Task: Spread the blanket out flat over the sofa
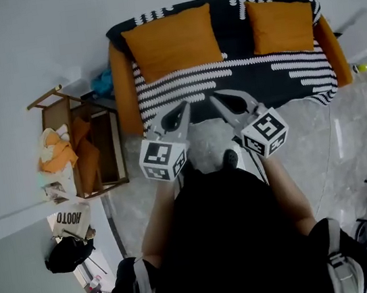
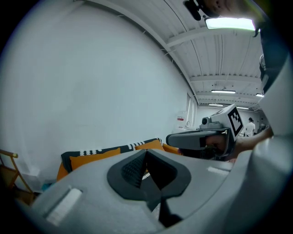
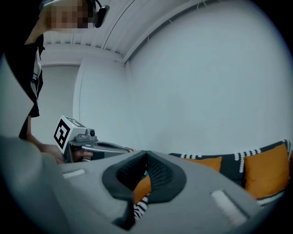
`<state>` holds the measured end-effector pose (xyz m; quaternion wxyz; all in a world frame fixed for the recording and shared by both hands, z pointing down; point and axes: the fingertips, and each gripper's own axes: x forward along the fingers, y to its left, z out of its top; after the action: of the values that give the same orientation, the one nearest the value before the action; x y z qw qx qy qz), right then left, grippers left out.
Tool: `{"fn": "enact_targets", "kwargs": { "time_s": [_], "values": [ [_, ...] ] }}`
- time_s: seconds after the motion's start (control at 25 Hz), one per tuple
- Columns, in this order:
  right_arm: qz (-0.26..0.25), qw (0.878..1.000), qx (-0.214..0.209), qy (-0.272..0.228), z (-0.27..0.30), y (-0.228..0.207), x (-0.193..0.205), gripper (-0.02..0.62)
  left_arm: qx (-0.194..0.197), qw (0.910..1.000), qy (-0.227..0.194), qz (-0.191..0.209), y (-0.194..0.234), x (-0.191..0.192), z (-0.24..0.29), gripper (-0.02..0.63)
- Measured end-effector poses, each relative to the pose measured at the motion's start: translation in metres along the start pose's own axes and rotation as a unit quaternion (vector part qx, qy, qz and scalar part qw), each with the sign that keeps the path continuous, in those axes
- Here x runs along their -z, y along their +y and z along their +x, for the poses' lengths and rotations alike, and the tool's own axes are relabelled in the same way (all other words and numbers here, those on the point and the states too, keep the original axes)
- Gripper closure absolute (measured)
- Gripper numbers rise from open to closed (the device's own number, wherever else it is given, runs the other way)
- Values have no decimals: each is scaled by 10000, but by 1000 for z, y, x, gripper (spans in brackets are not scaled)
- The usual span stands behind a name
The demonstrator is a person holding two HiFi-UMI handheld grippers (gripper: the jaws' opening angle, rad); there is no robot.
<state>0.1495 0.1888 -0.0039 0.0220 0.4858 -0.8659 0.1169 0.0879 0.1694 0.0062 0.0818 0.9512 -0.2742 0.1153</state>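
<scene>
2 cushions (image 1: 171, 42) (image 1: 281, 24), 1 blanket (image 1: 248, 77), 1 sofa (image 1: 123, 83)

Open floor (image 1: 334, 147) fronts the sofa (image 1: 121, 83); wooden rack (image 1: 111, 143) stands beside.

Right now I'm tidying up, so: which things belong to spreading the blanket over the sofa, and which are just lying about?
Job: blanket, sofa, left hand-held gripper, right hand-held gripper, both shut and empty.
Lying about: orange cushions, wooden rack, paper bag, black bag.
</scene>
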Motion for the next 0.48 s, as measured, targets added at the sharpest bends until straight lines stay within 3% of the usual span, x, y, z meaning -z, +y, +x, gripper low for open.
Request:
{"fn": "enact_targets", "kwargs": {
  "time_s": [0.48],
  "values": [
    [-41, 10000, -33, -14, -24, -18, 4, 592, -27, 9998, -93, -146, -29, -2, 17, 595]
  ]
}}
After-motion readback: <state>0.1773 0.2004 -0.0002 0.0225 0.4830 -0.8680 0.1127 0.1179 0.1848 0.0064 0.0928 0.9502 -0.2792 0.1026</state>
